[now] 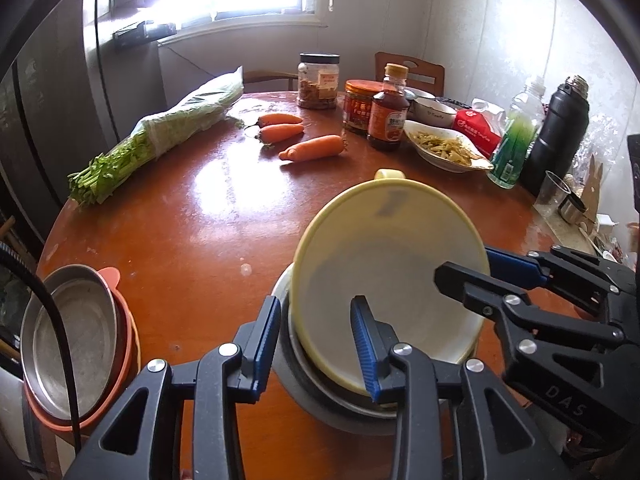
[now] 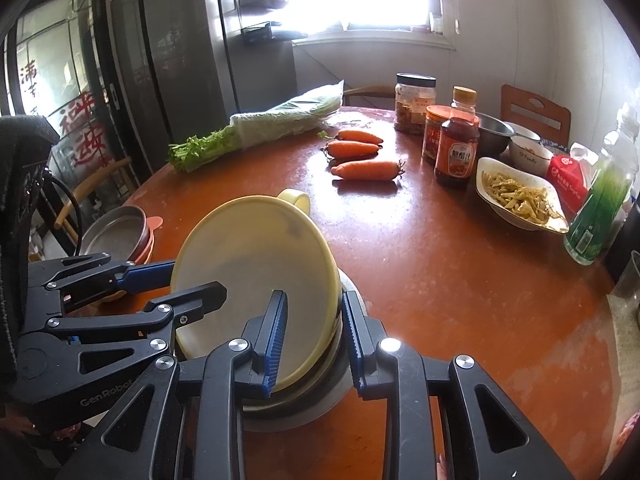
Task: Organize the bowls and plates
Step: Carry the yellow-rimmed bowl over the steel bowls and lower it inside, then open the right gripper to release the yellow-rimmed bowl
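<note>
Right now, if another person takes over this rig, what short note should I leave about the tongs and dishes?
Left tongs: shut on the near rim of the yellow bowl.
Right tongs: shut on its right rim.
The bowl sits tilted in a metal dish stack on the table. A steel dish in an orange bowl stands at the table's left edge.
Done: yellow bowl nearly stacked.
Left: seat it flat, release, gather the rest.

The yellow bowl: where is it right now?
The yellow bowl sits tilted on stacked dishes near the table's near edge, between both grippers, right of the steel-and-orange bowls.
</note>
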A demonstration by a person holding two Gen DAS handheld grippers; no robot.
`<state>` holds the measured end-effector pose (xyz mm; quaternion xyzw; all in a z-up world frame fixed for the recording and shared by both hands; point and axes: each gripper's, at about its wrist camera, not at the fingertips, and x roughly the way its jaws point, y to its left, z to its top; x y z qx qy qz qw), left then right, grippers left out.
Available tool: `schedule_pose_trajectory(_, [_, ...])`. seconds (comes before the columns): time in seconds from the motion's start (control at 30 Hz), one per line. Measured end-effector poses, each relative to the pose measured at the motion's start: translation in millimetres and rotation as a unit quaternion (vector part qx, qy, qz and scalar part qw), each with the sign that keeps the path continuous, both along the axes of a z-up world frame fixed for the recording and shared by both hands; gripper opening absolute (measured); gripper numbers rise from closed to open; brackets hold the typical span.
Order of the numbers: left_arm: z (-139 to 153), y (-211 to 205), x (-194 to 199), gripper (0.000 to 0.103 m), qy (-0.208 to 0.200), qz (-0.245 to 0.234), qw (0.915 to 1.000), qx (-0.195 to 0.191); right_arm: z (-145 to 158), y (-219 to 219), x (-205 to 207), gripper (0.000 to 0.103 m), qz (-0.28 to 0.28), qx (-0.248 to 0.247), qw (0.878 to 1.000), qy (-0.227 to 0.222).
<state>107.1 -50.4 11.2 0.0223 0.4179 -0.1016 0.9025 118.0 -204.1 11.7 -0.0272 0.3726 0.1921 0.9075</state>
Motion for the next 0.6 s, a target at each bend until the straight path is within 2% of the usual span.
schedule_pose_trajectory(0.17, [0.9, 5.2, -1.1, 0.043, -0.003, 0.011, 0.9999, 0.005, 2.8, -3.2, -2.6, 0.033, 0.001, 0.014, 1.0, 0.003])
schedule_pose_trajectory(0.23, [1.3, 6.1, -1.5, 0.043, -0.003, 0.01, 0.9999, 0.005, 4.7, -2.9, -4.0, 0.038, 0.001, 0.014, 1.0, 0.0])
schedule_pose_trajectory(0.47, [5.7, 8.7, -5.0, 0.047, -0.006, 0.014, 0.9999, 0.001, 14.2, -2.4, -9.8, 0.039, 0.001, 0.019, 1.0, -0.008])
schedule_pose_trajectory(0.6, [9.9, 13.1, -8.1, 0.051, -0.011, 0.02, 0.9997, -0.002, 20.9, -6.2, -14.0, 0.051, -0.004, 0.021, 1.0, -0.019])
